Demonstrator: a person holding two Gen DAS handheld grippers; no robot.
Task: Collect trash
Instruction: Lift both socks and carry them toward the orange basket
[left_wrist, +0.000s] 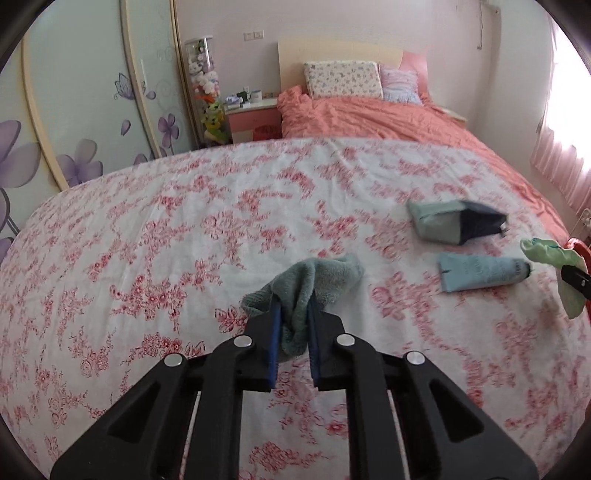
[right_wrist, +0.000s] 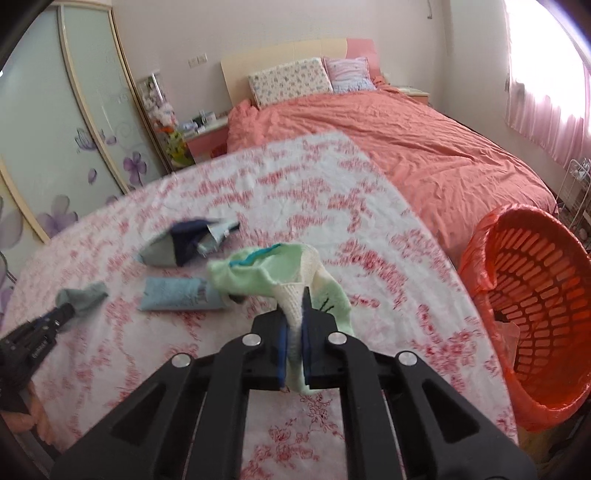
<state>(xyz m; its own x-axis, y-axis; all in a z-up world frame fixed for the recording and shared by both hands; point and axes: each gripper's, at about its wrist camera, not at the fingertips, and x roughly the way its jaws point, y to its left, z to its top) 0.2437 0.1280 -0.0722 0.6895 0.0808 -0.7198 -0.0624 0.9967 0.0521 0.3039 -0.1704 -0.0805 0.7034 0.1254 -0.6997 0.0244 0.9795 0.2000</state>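
daylight glares through the pink curtain (right_wrist: 546, 92) on the right; fisheye edges bend and darken, the cloth (left_wrist: 184, 221) blurs.

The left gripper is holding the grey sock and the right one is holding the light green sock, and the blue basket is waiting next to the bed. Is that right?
Almost. The basket is orange, not blue, as the right wrist view shows. The rest holds: the left gripper grips the grey sock, and the right gripper grips the light green sock.

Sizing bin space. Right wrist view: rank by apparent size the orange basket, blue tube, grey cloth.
1. orange basket, though it sits nearest the camera
2. blue tube
3. grey cloth, bunched in the left gripper, so partly hidden
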